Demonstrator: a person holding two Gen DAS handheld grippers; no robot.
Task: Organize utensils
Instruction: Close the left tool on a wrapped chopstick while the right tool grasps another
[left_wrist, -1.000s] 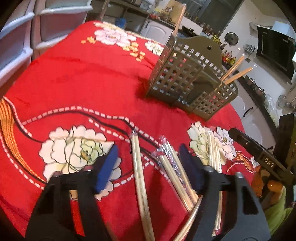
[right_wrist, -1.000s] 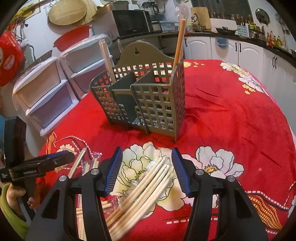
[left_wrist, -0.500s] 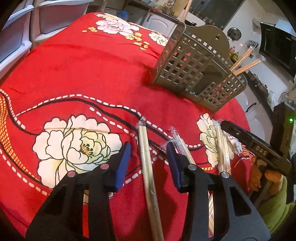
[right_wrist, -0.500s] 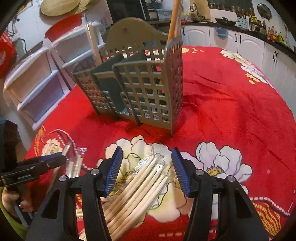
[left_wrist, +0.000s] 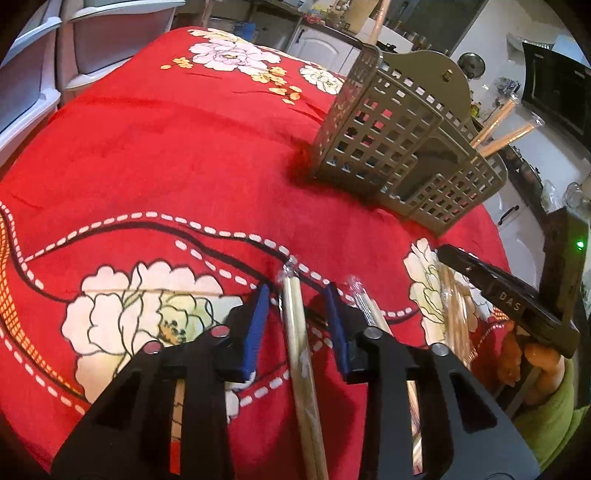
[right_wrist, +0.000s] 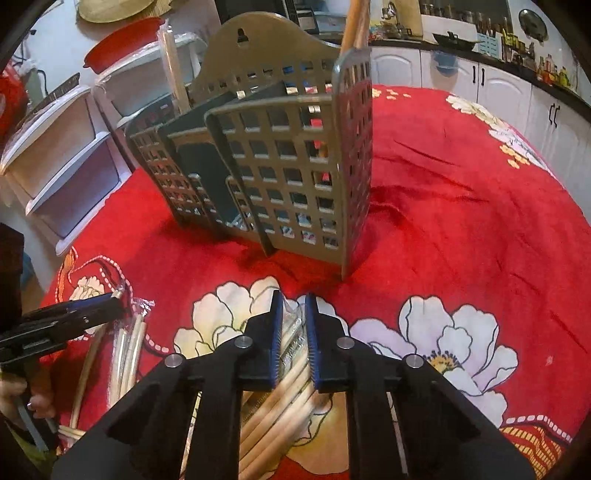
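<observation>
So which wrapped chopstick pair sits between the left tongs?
The lone pair lying between the left tongs, untouched by either pad. The other wrapped pairs lie outside, to its right.

Each black hand-held gripper (left_wrist: 297, 325) has blue ribbed pads (right_wrist: 276, 341), silver screws.

We are seeing a red floral tablecloth (right_wrist: 461, 206) covering the table, white plastic drawer units (right_wrist: 62, 155) standing beside it, white kitchen cabinets (right_wrist: 495, 88) lining the wall behind.
</observation>
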